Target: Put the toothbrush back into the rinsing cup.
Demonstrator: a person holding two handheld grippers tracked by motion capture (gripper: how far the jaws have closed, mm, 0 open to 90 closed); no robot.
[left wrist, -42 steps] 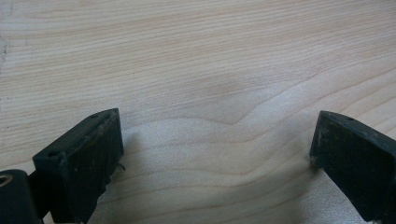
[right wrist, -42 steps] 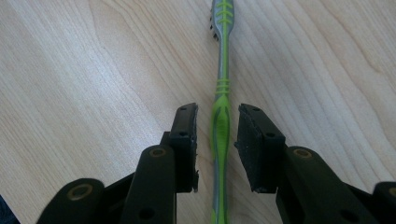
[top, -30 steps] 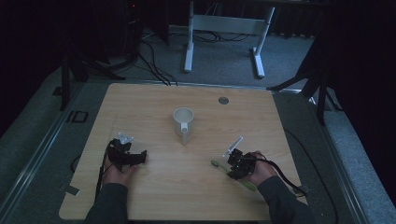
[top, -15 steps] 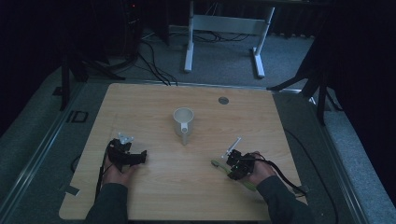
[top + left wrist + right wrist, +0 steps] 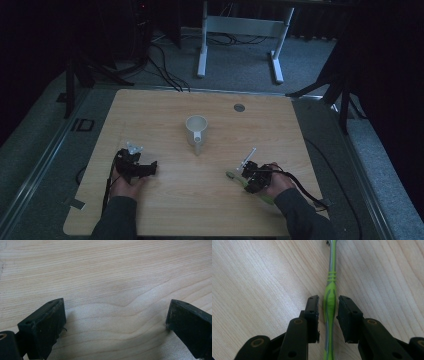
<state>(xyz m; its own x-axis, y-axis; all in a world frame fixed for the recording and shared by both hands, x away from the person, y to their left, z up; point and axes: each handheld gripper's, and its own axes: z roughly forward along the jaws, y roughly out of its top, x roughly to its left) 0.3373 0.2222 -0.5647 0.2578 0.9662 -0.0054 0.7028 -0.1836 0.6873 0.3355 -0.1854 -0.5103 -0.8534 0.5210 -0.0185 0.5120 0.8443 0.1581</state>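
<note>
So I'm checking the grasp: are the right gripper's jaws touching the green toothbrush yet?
Apart. The right gripper view shows the right gripper straddling the toothbrush, a sliver of gap on each side.

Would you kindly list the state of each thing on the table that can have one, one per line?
Mug: upright, open top, nothing visible inside.
Toothbrush: lying flat on the table, not lifted.
Right gripper: jaws straddle the toothbrush handle, slim gaps both sides, not yet clamped.
Left gripper: jaws wide apart, holding nothing, low over bare wood.
</note>
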